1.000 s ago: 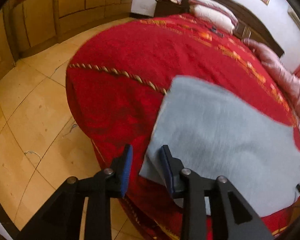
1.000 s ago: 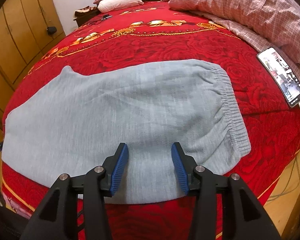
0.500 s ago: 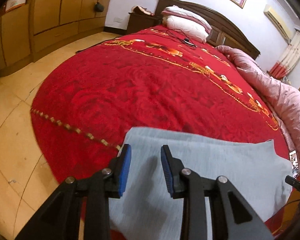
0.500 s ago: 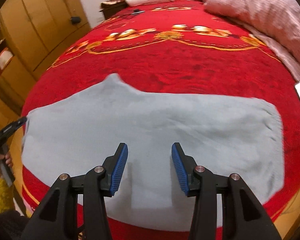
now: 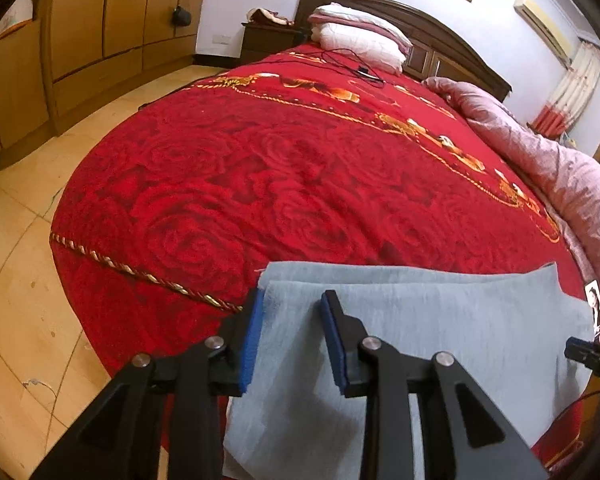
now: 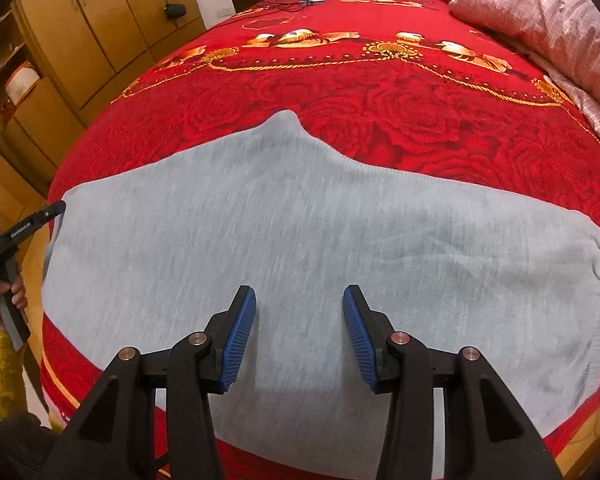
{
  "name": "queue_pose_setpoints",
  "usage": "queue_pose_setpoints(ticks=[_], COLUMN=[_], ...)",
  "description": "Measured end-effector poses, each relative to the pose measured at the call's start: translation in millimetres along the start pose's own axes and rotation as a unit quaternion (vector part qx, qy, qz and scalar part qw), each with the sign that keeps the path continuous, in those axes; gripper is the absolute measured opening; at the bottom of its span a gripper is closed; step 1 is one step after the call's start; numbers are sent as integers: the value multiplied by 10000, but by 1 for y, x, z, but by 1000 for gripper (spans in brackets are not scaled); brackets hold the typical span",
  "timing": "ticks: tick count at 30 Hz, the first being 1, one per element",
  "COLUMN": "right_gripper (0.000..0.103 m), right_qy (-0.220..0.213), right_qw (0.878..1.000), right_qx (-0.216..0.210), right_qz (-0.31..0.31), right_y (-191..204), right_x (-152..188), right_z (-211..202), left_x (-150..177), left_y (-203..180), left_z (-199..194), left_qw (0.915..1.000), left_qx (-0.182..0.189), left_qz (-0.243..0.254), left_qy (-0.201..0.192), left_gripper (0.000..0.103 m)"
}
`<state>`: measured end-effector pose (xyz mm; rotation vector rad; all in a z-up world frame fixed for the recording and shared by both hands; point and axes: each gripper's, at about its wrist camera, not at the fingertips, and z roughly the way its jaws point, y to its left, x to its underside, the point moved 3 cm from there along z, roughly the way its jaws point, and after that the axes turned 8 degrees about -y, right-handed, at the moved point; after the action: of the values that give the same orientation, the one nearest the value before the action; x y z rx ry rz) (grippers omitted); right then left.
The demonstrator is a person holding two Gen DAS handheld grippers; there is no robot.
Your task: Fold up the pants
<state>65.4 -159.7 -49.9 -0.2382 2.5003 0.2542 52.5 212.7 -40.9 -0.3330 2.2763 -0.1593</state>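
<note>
Grey pants (image 6: 320, 248) flat beneath right gripper (image 6: 299, 336)

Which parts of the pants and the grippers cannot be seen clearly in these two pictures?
- Near edge of the grey pants: right wrist view, hidden behind the right gripper and cut off by the bottom of the frame.
- Pants surface: same view, blurred by motion, so the seams are unclear.
- Leg ends: left wrist view, partly covered by the left gripper.
- Phone: left wrist view, too small to read.
</note>
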Motion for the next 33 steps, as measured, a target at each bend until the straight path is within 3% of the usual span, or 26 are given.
queue_pose_setpoints(ticks=[3,9,13,19,23,24,25,29,33], right_gripper=[47,47,47,47,47,37,7,8,8], right_qy=[12,-57,-309,-604,-392,-403,-508,-815,-663], right_qw=[10000,9998,9991,9978,9979,9977,9975,9960,9977], right_qx=[7,-41,-120,-153,-472,-500,-381,-373,-150], right_qz=[-1,-190,-261,-226,-208,-227,-307,-17,-53], right_y=[0,6,8,7,6,6,5,-5,-2], right_x=[0,-11,-34,-72,-82,-82,-83,-86,-87], right_z=[0,4,8,37,62,64,64,54,77], left_x=[1,-2,-20,-21,-7,-6,-6,-13,-9], left_y=[-3,-18,-20,-22,-14,-13,-12,-14,-14], left_z=[-2,-19,-37,-9,5,4,3,-3,20], left_qw=[10000,9988,9969,9977,9990,9991,9992,9985,9979], left_qx=[47,-54,-81,-293,-316,-303,-288,-321,-481], left_qz=[42,356,225,468,264,215,177,262,424], left_qy=[-25,-342,-752,-390,-176,-180,-198,-369,-96], left_gripper=[10,6,6,6,6,6,6,6,10])
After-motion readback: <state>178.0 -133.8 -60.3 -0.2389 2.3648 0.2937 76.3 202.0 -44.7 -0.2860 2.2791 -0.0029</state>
